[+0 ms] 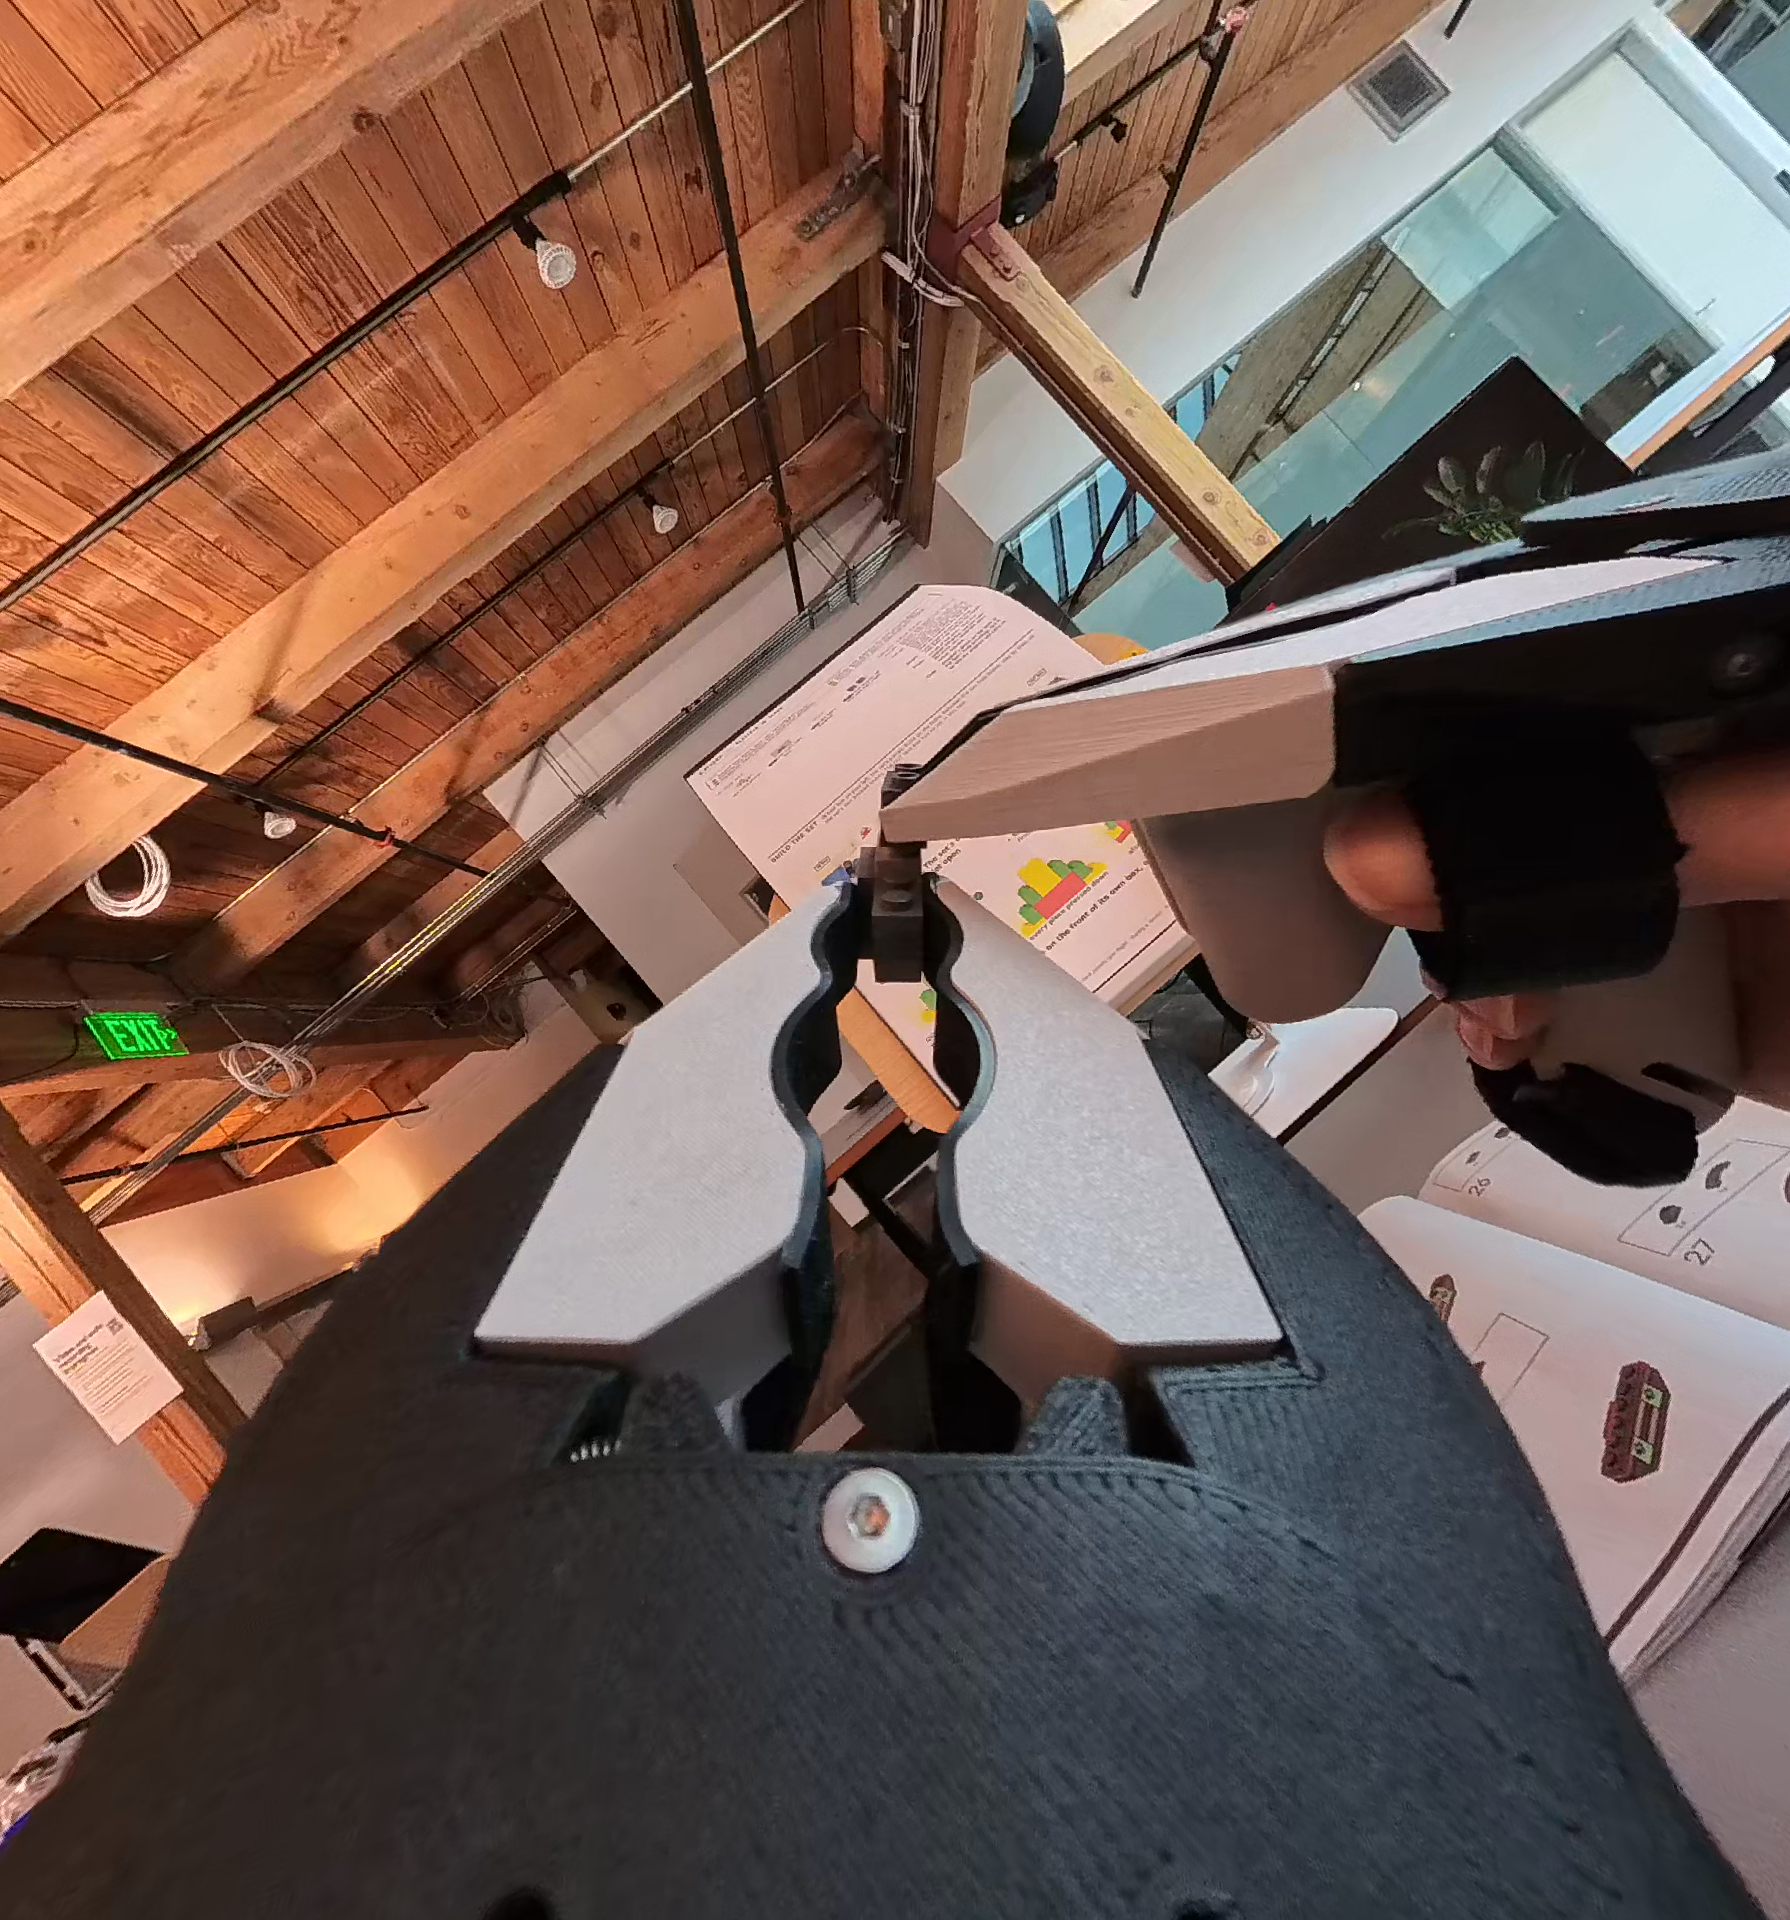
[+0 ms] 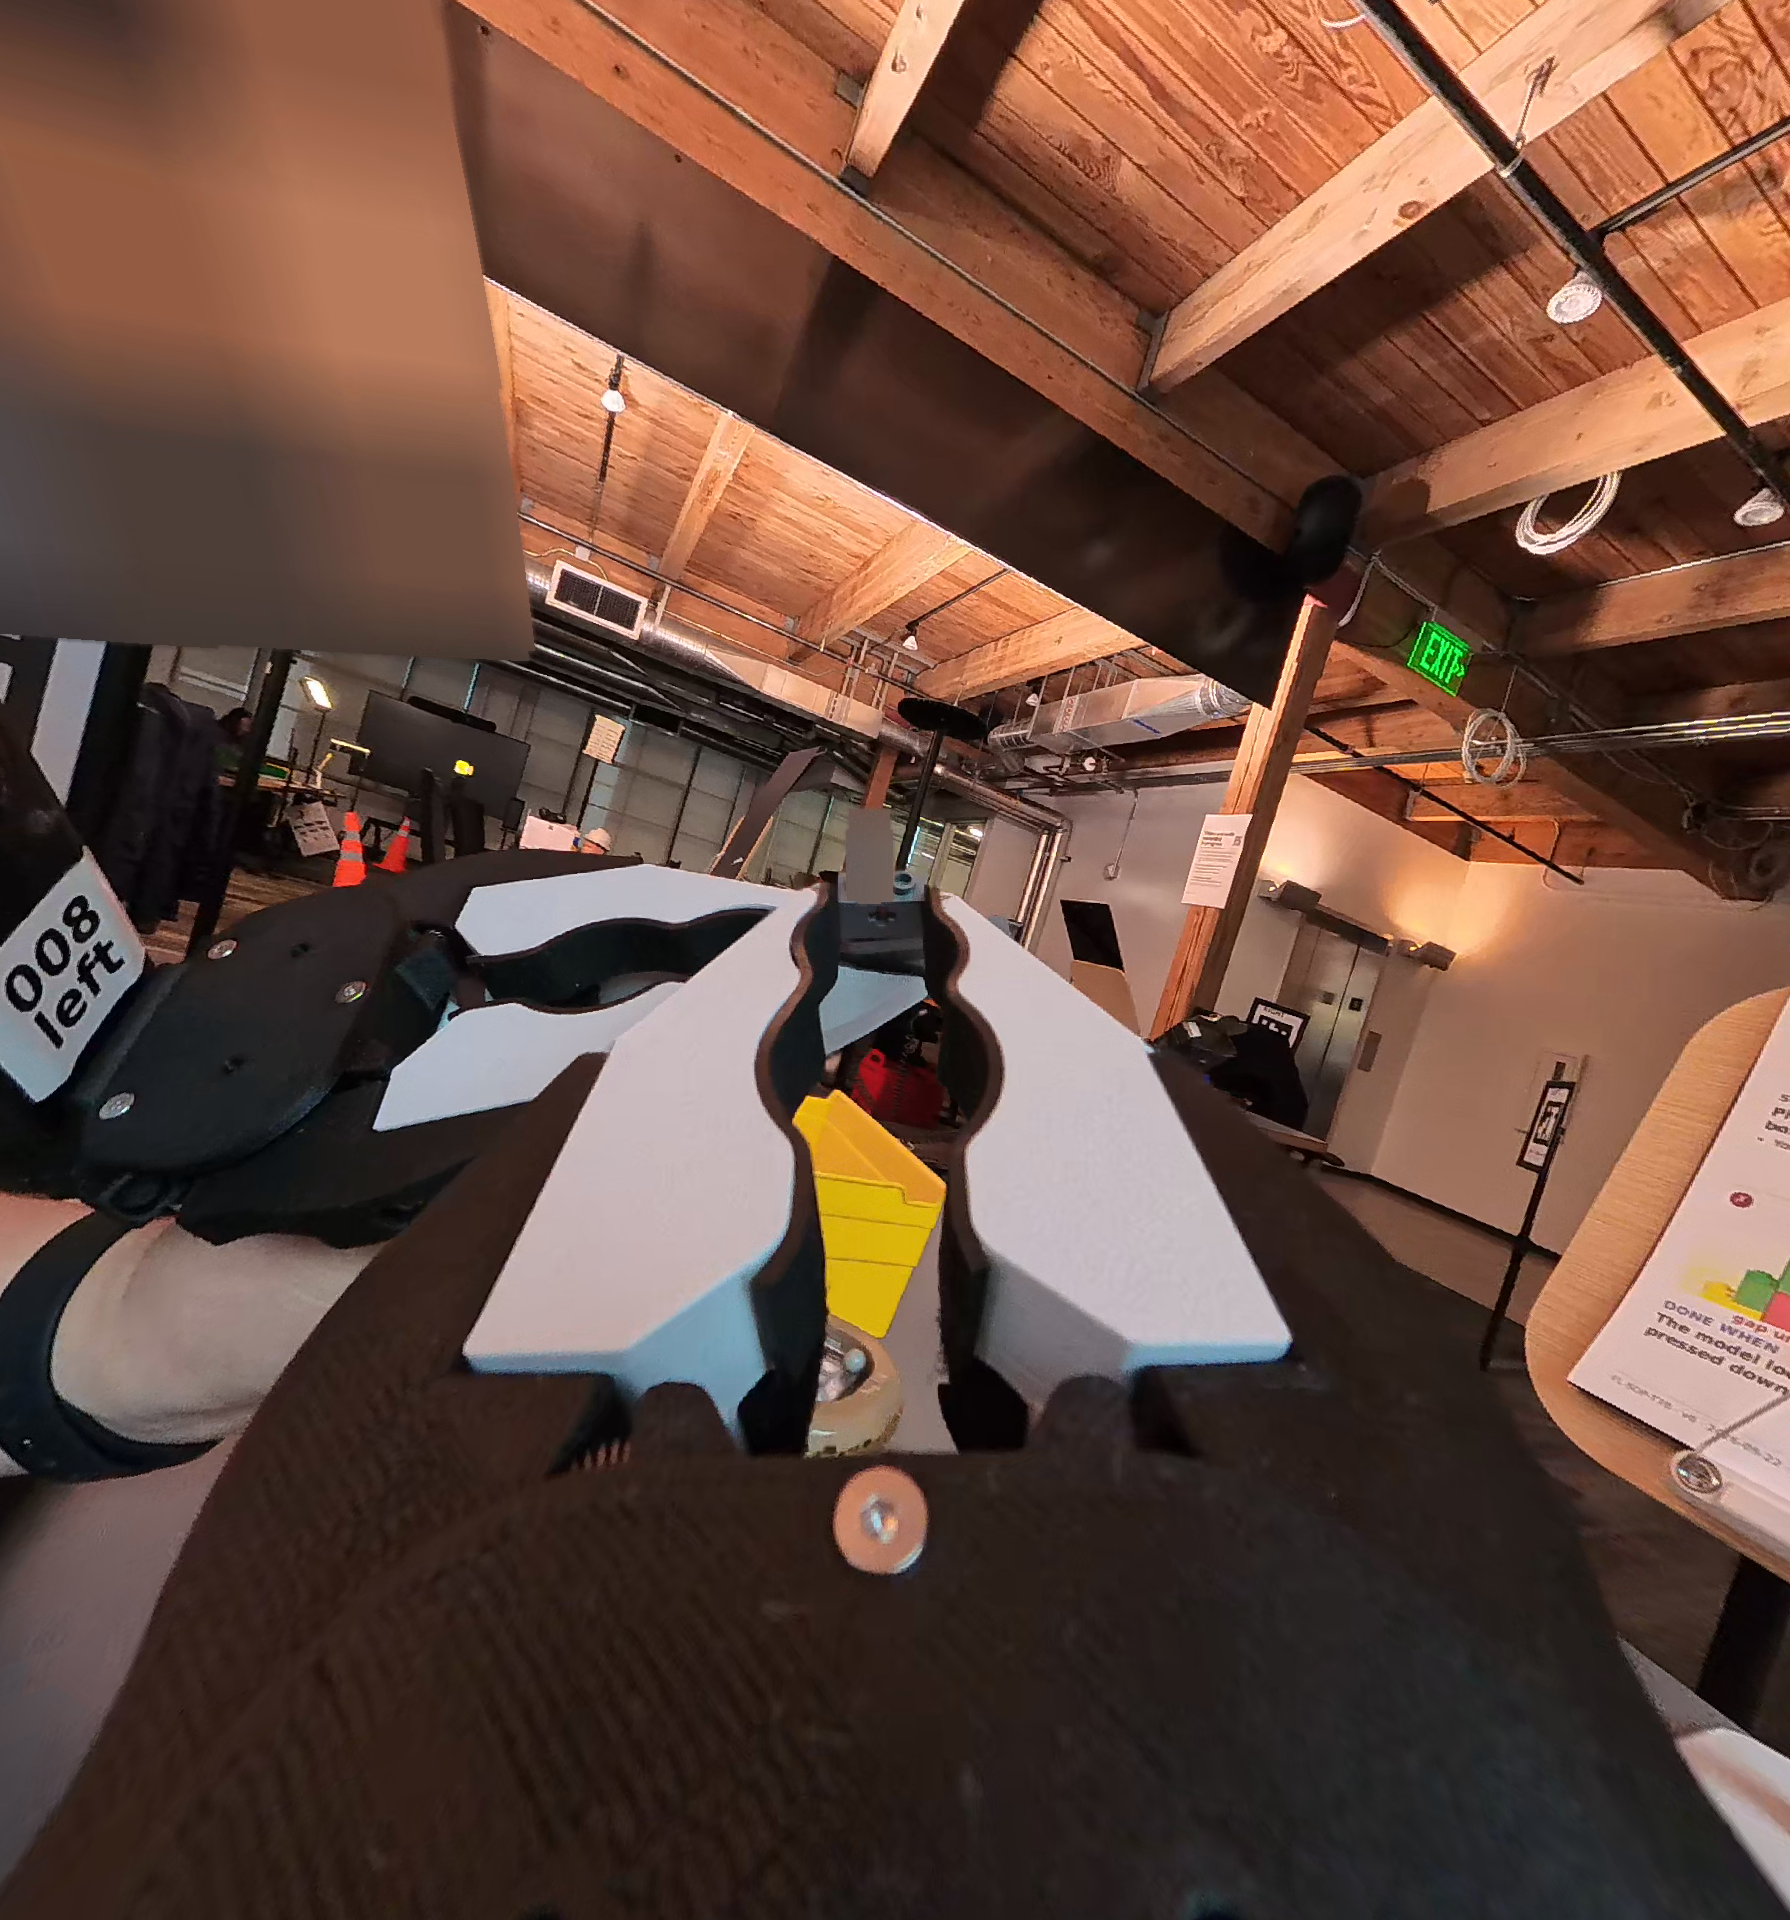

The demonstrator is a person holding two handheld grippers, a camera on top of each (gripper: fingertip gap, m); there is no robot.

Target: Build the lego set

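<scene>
Both grippers, left gripper (image 1: 896,899) and right gripper (image 2: 875,914), are sporting black printed bodies, grey fingers with wavy black pads, one silver screw; hand (image 1: 1525,883) is wearing a black fingerless glove.

I saw a lit green sign (image 1: 136,1036) on a ceiling beam, lettering readable in both views. A white label (image 2: 44,982) with black print sat far left in the right wrist view. A printed sheet (image 1: 901,727) on a board carried text and coloured diagrams. An open booklet (image 1: 1639,1382) showed step numbers. A white notice (image 2: 1215,858) hung on a post, too small to read
</scene>
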